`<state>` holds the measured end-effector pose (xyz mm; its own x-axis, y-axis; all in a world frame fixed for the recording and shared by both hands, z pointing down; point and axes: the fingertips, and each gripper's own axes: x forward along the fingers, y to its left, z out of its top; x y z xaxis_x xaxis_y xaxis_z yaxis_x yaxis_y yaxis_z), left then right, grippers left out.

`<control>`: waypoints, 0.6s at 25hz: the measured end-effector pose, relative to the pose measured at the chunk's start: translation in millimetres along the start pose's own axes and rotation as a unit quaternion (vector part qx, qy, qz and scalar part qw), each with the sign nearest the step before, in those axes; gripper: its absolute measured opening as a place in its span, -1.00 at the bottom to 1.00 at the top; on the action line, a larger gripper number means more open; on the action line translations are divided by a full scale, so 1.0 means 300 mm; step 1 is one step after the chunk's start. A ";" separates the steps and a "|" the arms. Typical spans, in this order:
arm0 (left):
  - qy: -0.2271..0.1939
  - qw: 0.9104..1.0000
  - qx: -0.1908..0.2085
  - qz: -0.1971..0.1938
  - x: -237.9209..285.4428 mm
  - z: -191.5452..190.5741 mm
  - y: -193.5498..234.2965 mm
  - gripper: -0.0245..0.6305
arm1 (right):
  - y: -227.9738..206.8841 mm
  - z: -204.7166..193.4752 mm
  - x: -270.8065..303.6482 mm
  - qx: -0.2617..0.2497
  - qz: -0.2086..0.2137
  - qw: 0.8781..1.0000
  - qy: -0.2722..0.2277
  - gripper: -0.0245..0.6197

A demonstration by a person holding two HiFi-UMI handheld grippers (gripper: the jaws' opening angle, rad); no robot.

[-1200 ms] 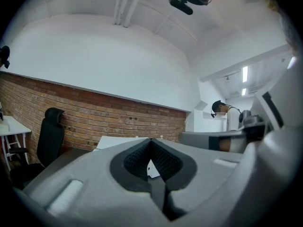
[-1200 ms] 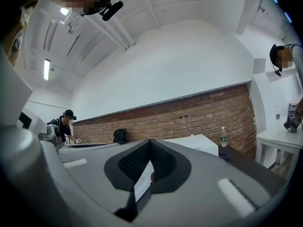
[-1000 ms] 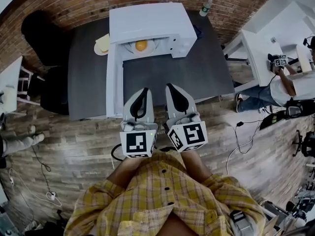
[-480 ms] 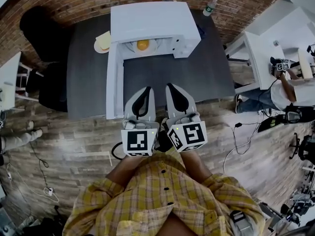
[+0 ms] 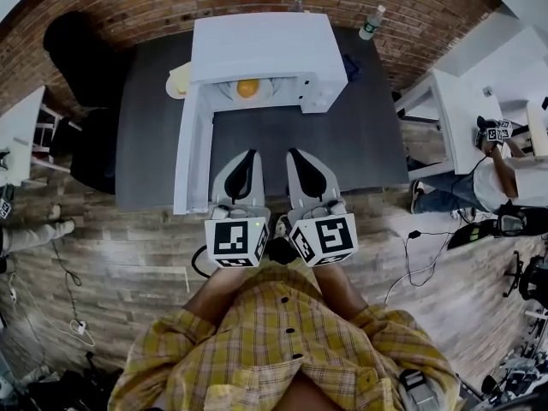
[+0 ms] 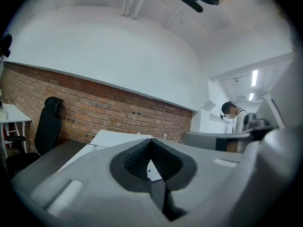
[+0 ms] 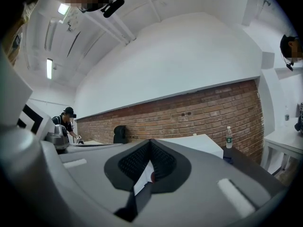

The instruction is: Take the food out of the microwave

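A dark table [image 5: 342,135] fills the upper middle of the frame. On it stands a white microwave [image 5: 261,45], its door [image 5: 190,157] swung open leftward, with a plate [image 5: 178,82] at its left. One bottle [image 5: 370,22] stands at the upper right corner, another [image 5: 297,1] behind the microwave

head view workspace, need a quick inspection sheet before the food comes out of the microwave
surface: dark table, bare in front of the microwave.
job's things: white microwave, door open to the left; orange food inside.
clutter: plate left of the microwave; bottles at the back.
grippers: left gripper and right gripper side by side at the near table edge, both shut, empty.
cables: loose cables on the floor.
surroundings: brick wall, black chair, white tables, another person at right.
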<state>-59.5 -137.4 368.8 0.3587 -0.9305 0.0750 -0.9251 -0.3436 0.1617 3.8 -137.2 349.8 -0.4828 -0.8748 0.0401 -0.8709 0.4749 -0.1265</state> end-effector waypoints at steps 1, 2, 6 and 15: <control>0.002 1.000 0.000 0.001 0.011 -0.006 -0.004 -0.93 | -0.014 -0.006 -0.001 0.002 0.001 1.000 0.001 -0.91; 0.005 1.000 0.000 0.003 0.024 -0.013 -0.008 -0.93 | -0.029 -0.012 0.000 0.004 0.001 1.000 0.002 -0.91; 0.008 1.000 -0.012 0.010 0.083 -0.041 -0.003 -0.93 | -0.078 -0.031 0.018 0.011 0.004 1.000 0.008 -0.91; 0.038 0.997 -0.067 0.022 0.177 -0.158 0.059 -0.93 | -0.131 -0.079 0.061 0.018 0.015 0.999 0.021 -0.91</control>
<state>-50.9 -187.0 422.1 0.3308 -0.9302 0.1590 -0.9171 -0.2773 0.2863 26.9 -169.7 378.9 -0.5134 -0.8546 0.0778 -0.8521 0.4969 -0.1645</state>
